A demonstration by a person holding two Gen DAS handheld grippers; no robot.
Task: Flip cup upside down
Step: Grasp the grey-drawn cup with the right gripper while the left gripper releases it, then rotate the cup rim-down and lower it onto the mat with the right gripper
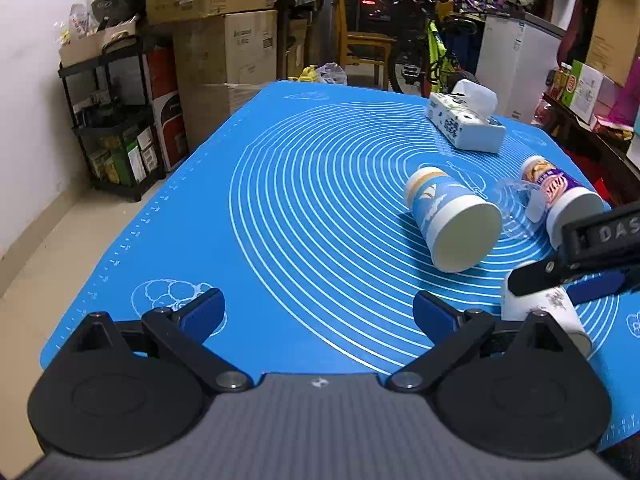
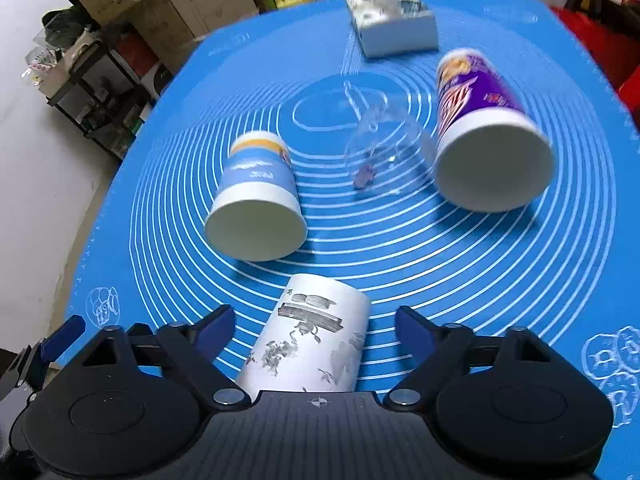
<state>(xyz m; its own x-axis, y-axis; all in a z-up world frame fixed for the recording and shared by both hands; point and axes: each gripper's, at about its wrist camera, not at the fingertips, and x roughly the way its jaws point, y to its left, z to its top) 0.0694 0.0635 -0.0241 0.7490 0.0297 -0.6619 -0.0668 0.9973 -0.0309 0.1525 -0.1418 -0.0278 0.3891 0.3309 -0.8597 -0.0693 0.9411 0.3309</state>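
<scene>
Several cups rest on a blue mat (image 2: 520, 280). A white cup with grey ink print (image 2: 308, 344) lies on its side between the spread fingers of my right gripper (image 2: 314, 332), which is open around it without touching. In the left wrist view that cup (image 1: 540, 312) sits at the right, with the right gripper (image 1: 568, 280) over it. A blue-and-white cup (image 2: 256, 196) (image 1: 452, 220), a purple cup (image 2: 484, 136) (image 1: 560, 196) and a clear plastic cup (image 2: 380, 148) also lie tipped. My left gripper (image 1: 318, 312) is open and empty above bare mat.
A white tissue box (image 2: 394, 28) (image 1: 464, 124) stands at the mat's far side. Off the table's left edge are a black shelf (image 1: 116, 128) and stacked cardboard boxes (image 1: 224, 52). A bicycle (image 1: 428, 60) and clutter stand behind.
</scene>
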